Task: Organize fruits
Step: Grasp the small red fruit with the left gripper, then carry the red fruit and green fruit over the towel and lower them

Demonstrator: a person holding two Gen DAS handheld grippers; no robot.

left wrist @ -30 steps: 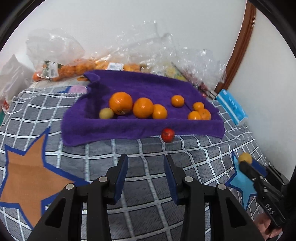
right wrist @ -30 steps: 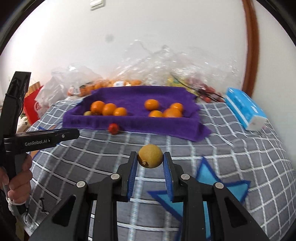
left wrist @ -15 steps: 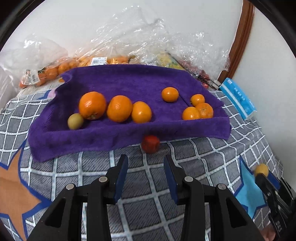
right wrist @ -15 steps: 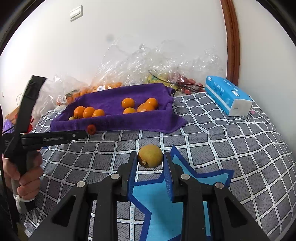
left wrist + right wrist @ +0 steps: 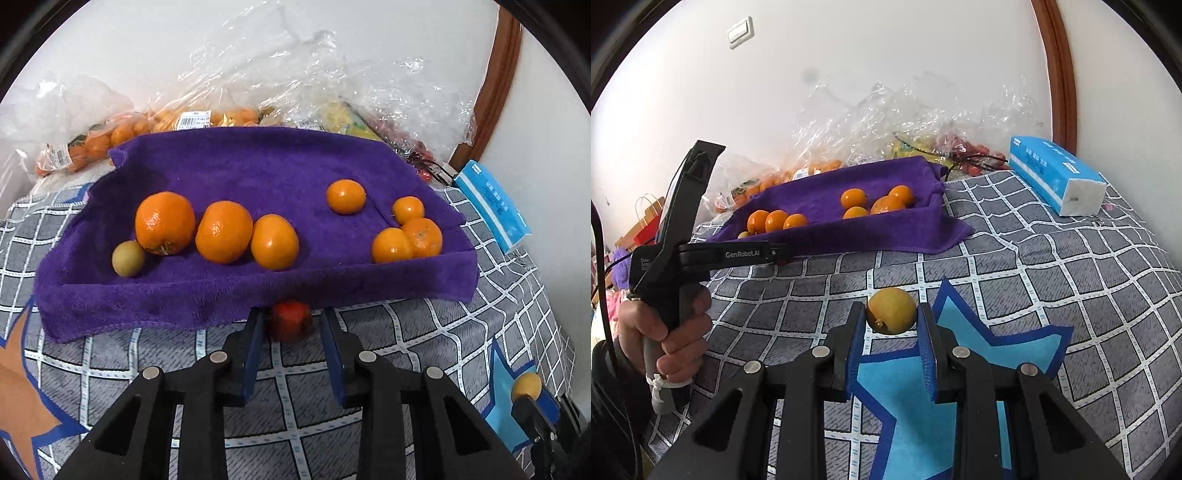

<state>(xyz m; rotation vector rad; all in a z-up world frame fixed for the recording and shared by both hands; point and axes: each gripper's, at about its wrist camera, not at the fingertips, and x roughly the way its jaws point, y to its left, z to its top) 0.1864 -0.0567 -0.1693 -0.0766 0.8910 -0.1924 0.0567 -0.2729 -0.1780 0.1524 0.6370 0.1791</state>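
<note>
Red fruit (image 5: pixel 289 320) between my left claw (image 5: pixel 291 328), jaws closing, towel (image 5: pixel 147 295) just beyond | my right claw (image 5: pixel 891 325) grips yellow fruit (image 5: pixel 891 311)

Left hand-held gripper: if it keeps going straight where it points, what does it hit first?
The small red fruit, already between the closing jaws of the left hand-held gripper; just behind comes the purple towel edge.

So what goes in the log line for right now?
left tongs: closing around red fruit | right tongs: holding yellow fruit | oranges: on purple towel
</note>
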